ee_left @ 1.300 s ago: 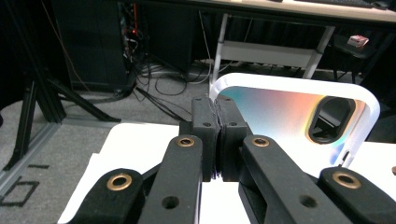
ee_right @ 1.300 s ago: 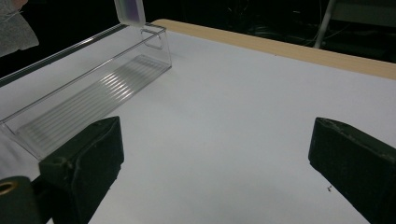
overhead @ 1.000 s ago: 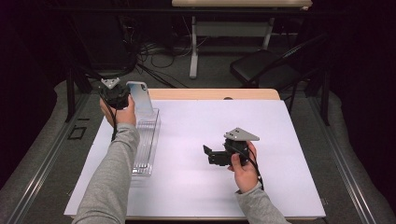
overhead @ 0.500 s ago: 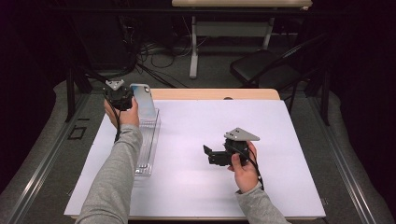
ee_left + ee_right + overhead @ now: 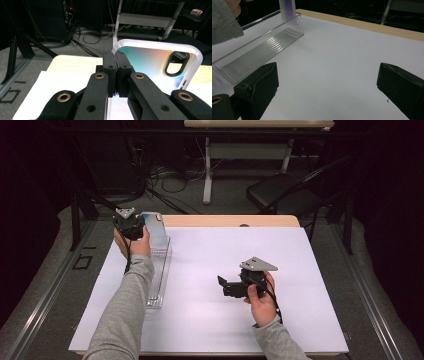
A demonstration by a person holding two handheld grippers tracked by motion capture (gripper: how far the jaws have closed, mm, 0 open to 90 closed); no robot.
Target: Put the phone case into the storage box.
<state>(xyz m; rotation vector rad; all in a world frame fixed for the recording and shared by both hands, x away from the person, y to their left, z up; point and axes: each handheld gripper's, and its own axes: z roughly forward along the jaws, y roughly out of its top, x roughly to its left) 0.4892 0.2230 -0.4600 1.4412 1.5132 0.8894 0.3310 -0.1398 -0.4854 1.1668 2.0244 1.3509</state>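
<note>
1. Pinching the edge of a shiny iridescent phone case with a white rim, the left gripper has its two black jaws clamped tight on it. The left gripper view gives the close-up: an oval camera cutout sits near the case's far corner, and the jaws bite the rim on the opposite side.
2. From the high view, that phone case stands upright at the far end of a long clear plastic tray with a ribbed floor, near the table's back-left corner. The left gripper is right beside it, with a grey-sleeved arm running along the tray.
3. The right gripper view adds the side angle: the case shows up as a thin purple-white slab reaching down into the tray's far end, and you get the ribbed tray floor nice and clear. Can't tell if the case's bottom edge actually touches it.
4. The right gripper sits low over the white table cover, well apart from the tray, jaws spread wide with nothing between them.
5. Beyond the wooden table edge, the high view also shows a black chair and floor cables.
</note>
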